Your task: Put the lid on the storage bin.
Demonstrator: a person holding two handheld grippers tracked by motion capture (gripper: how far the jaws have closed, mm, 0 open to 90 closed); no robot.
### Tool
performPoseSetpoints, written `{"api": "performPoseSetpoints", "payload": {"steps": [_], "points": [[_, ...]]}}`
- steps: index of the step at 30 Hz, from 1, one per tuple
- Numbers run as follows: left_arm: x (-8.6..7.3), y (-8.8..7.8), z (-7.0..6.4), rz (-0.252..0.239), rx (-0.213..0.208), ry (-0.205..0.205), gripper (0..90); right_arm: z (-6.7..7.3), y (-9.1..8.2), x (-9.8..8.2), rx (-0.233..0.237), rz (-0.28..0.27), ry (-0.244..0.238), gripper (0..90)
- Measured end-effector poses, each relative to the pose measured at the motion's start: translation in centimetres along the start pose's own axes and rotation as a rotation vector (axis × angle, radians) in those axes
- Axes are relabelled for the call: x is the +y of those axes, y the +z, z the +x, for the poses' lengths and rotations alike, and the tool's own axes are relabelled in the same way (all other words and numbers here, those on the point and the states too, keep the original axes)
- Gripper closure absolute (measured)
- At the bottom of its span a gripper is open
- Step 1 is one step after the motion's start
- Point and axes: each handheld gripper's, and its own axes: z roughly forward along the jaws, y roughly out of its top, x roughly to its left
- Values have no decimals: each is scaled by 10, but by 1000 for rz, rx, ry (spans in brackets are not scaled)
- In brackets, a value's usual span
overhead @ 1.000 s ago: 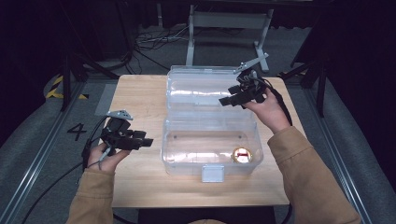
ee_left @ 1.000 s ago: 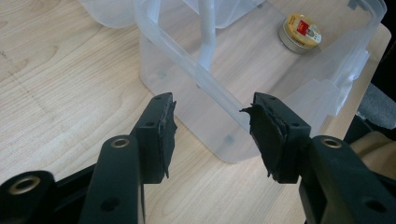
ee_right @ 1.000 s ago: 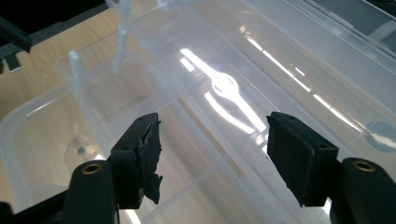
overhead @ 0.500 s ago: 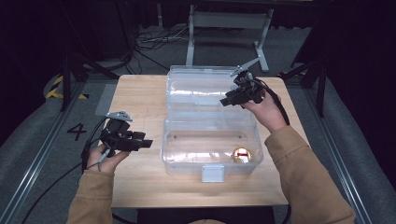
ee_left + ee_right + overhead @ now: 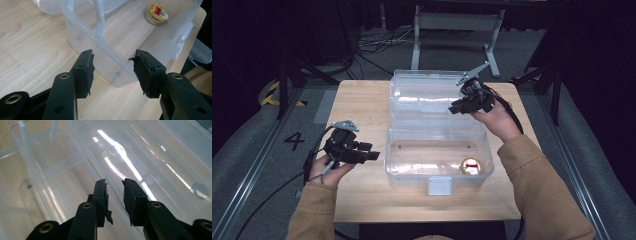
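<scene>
High view: wooden table on grey floor, dark room.

I hold my left gripper low at about eight o'clock, jaws spread wide and pointing toward three, while my right gripper, up at one o'clock, points toward nine with jaws just closing, narrowly parted.

Light fell from overhead onto the pale wooden tabletop, while the floor around it lay almost black. The high view was soft and grainy. Bright white glare streaked the clear plastic storage box's open lid in the right gripper view. Both gripper views were sharp on the lid and box, with their black claw arms blurred at the bottom edge.
</scene>
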Motion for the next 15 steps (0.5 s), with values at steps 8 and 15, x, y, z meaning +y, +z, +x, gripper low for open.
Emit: {"api": "performPoseSetpoints", "payload": {"steps": [8, 15], "points": [[7, 9, -15, 25, -30, 55, 510, -2, 0, -1, 24, -6, 24, 740], [13, 20, -29, 55, -58, 107, 510, -3, -1, -2, 36, -6, 38, 743]]}}
